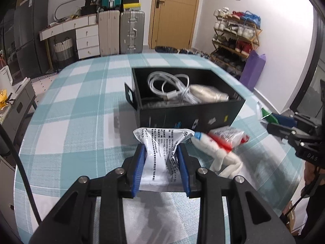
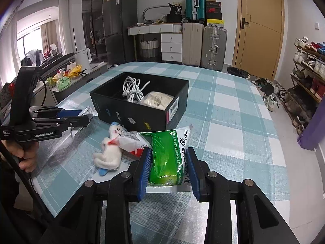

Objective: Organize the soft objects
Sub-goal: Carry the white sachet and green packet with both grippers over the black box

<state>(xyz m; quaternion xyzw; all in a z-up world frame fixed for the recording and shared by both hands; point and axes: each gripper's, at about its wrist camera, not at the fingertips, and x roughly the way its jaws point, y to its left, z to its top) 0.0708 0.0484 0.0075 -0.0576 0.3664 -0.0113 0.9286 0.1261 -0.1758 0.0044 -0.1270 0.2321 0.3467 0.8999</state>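
My left gripper (image 1: 162, 148) is shut on a white packet with black print (image 1: 160, 142), held just in front of the black box (image 1: 182, 120). My right gripper (image 2: 169, 152) is shut on a green and white packet (image 2: 168, 152), held above the table. The box (image 2: 130, 120) holds a coiled white cable (image 2: 132, 90) and a cream bundle (image 2: 157, 100). A white plush toy (image 2: 109, 152) and a red and white packet (image 2: 132, 144) lie on the checked cloth before the box. The left gripper shows in the right wrist view (image 2: 81, 117), the right gripper at the left wrist view's edge (image 1: 270, 122).
The table has a teal and white checked cloth (image 2: 223, 111). Suitcases (image 2: 213, 46), white drawers (image 2: 171, 46) and a wooden door (image 2: 262, 28) stand behind. A shoe rack (image 2: 308, 71) is at the right, a purple bag (image 1: 252, 71) beside the table.
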